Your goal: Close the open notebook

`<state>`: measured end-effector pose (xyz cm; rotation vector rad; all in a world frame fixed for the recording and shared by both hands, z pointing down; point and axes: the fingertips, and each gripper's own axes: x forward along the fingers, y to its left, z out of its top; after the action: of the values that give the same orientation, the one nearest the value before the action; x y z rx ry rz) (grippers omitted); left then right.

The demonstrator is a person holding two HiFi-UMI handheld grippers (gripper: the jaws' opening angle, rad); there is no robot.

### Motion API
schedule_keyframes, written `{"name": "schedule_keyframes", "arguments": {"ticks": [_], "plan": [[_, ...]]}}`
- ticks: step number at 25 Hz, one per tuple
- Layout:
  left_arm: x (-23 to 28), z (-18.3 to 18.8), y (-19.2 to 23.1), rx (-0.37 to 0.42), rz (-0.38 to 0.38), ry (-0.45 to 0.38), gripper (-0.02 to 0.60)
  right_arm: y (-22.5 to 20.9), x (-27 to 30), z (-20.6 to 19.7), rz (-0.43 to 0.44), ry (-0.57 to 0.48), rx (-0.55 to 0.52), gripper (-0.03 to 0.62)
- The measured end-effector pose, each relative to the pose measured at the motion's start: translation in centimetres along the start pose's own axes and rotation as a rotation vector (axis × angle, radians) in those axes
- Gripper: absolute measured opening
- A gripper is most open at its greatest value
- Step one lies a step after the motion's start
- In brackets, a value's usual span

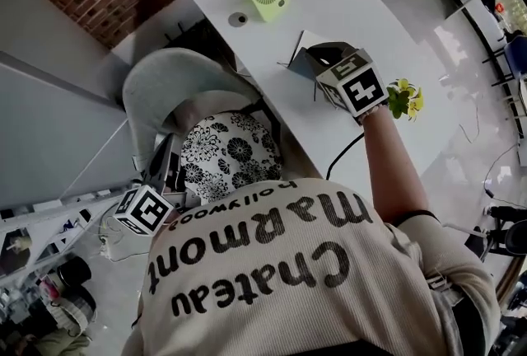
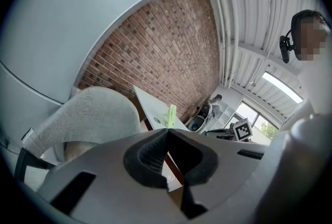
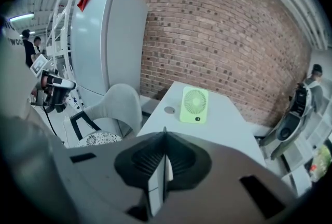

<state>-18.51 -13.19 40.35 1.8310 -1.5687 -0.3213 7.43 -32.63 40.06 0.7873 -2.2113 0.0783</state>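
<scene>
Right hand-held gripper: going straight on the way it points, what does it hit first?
Probably bare table, just short of the fan; depth unclear. The right hand-held gripper is shut on the notebook.

1. The person wears a beige knitted shirt [image 1: 313, 280] with short sleeves. Large black letters on it spell "Chateau Marmont", with a smaller "Hollywood" beside them.
2. A black headset [image 2: 290, 36] is worn at the head.
3. The left gripper [image 2: 167, 134] has a smooth pale grey body with dark rectangular slots. Its pads are black and ribbed, set in a rounded black surround.
4. The right gripper [image 3: 165, 139] has the same grey shell, slots and black ribbed pads.
5. Each gripper carries a white marker cube [image 1: 362, 89] printed with black square patterns.
</scene>
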Motion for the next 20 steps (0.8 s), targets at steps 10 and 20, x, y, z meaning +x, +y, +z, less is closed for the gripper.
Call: {"name": "schedule_keyframes", "arguments": {"ticks": [10, 20], "plan": [[-0.5, 0.3, 0.7, 0.007, 0.082, -0.009, 0.000, -3.8, 1.8, 0.0, 0.006, -0.006, -0.007, 0.015], [-1.2, 0.5, 1.3, 0.006, 0.159, -0.004, 0.000, -6.8, 3.5, -0.8, 0.051, -0.004, -0.037, 0.009]]}}
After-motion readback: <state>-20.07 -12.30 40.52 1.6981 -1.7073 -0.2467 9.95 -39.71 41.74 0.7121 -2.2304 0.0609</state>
